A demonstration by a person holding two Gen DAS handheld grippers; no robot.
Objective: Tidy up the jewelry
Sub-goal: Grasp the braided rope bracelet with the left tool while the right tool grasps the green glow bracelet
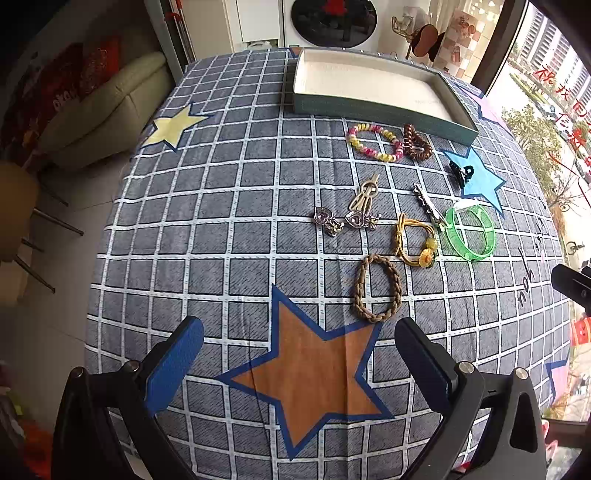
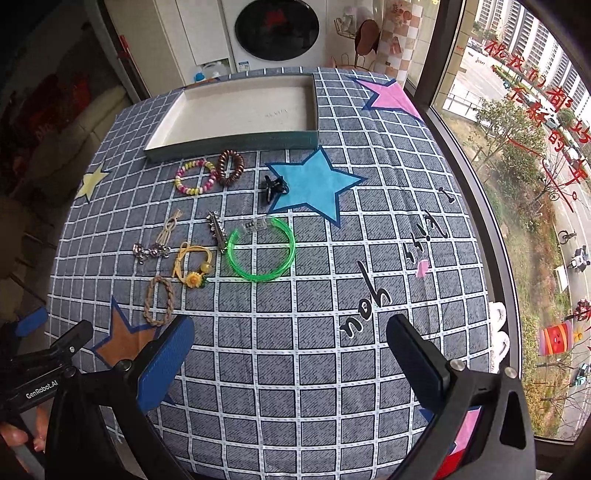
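Note:
A shallow green box (image 1: 373,110) with a white inside stands empty at the table's far side; it also shows in the right wrist view (image 2: 236,142). In front of it lie several pieces: a pink-yellow bead bracelet (image 1: 373,142), a brown coil tie (image 1: 416,143), a black claw clip (image 1: 461,172), a gold clip (image 1: 365,195), silver heart clips (image 1: 345,220), a silver barrette (image 1: 428,205), a green bangle (image 2: 261,249), a yellow flower tie (image 2: 192,266) and a brown braided tie (image 1: 377,288). My left gripper (image 1: 299,332) is open and empty just short of the braided tie. My right gripper (image 2: 290,332) is open and empty, right of the pieces.
The table wears a grey checked cloth with coloured stars, an orange star (image 1: 310,373) under my left gripper. A window (image 2: 524,184) runs along the right edge. A sofa (image 1: 99,107) and a chair stand left. A washing machine (image 2: 277,29) stands behind.

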